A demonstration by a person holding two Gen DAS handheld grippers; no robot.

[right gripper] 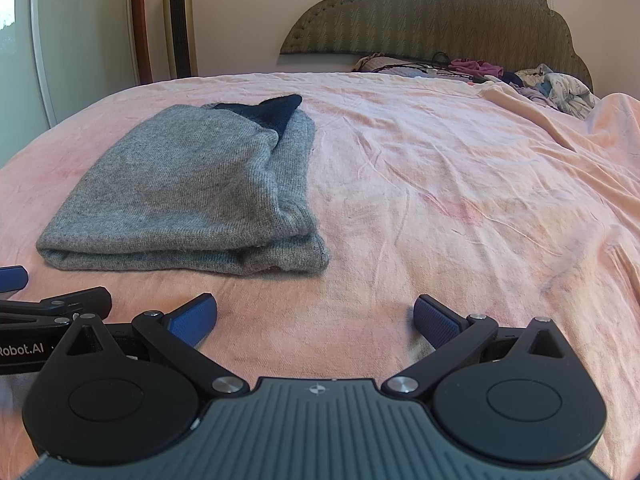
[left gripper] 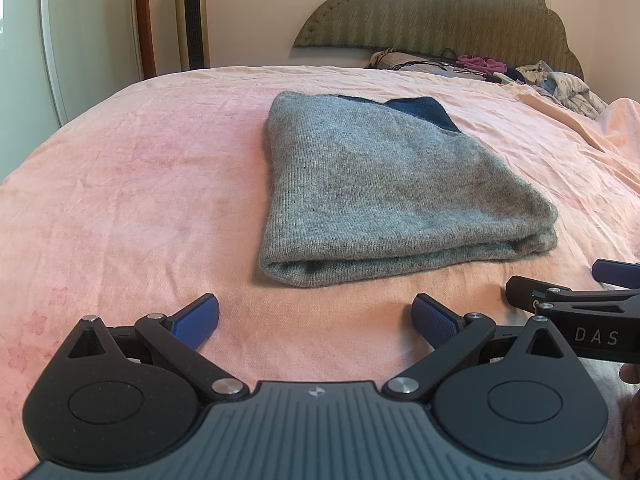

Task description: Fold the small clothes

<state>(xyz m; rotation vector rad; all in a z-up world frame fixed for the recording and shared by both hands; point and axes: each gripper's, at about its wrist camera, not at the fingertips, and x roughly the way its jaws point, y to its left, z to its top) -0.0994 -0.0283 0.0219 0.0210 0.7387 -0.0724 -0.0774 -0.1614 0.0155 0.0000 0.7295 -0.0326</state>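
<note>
A grey knitted garment (left gripper: 384, 188) lies folded in a thick flat stack on the pink bedsheet (left gripper: 132, 184), with a dark blue part showing at its far end. My left gripper (left gripper: 316, 322) stands open just short of the garment's near fold, nothing between its blue pads. The right gripper's fingers poke in from the right edge of the left wrist view. In the right wrist view the same grey garment (right gripper: 180, 192) lies ahead to the left. My right gripper (right gripper: 316, 322) is open over bare pink bedsheet (right gripper: 460, 184), to the right of the garment.
A padded headboard (left gripper: 440, 12) rises at the far end of the bed. Loose clothes and cables (left gripper: 520, 72) are heaped at its foot on the right. A tall tower fan (left gripper: 192, 16) and a white door stand at the far left. The sheet bunches up at the right edge.
</note>
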